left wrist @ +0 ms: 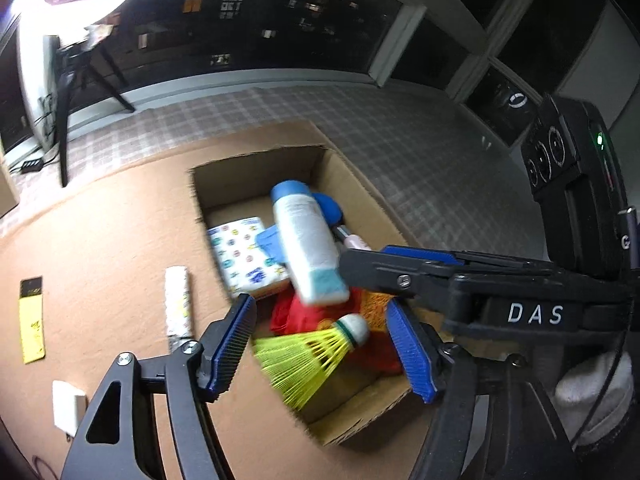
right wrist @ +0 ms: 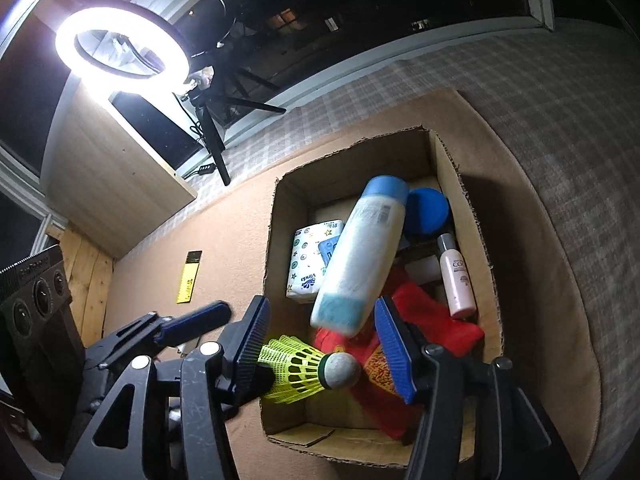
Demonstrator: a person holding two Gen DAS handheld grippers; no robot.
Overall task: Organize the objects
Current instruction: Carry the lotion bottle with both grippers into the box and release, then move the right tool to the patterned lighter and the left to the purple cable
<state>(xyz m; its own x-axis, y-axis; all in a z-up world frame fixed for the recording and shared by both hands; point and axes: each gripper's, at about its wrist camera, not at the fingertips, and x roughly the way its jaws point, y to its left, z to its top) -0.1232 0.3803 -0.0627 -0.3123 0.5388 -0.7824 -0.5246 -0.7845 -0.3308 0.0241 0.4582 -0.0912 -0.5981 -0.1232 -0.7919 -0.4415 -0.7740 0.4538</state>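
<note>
An open cardboard box (left wrist: pixel 256 156) (right wrist: pixel 352 140) stands on a brown mat. Over it a white bottle with a blue cap (left wrist: pixel 308 240) (right wrist: pixel 360 256) shows blurred, its lower end free of any pad. A yellow shuttlecock (left wrist: pixel 312 356) (right wrist: pixel 296 372) lies on a red cloth (left wrist: pixel 288 312) (right wrist: pixel 432 312) in the box. My left gripper (left wrist: pixel 320 346) is open above the shuttlecock, its pads clear of it. My right gripper (right wrist: pixel 323 346) is also open, with the bottle's end and the shuttlecock beyond its fingers. A tissue pack (left wrist: pixel 240 252) (right wrist: pixel 308 256) and a pink bottle (right wrist: pixel 456 280) lie inside too.
On the mat left of the box lie a yellow-and-black packet (left wrist: pixel 32 320) (right wrist: pixel 189 278), a white printed tube (left wrist: pixel 178 304) and a small white block (left wrist: pixel 68 404). A ring light (right wrist: pixel 120 44) on a tripod stands at the back. Checked cloth (left wrist: pixel 400 140) borders the mat.
</note>
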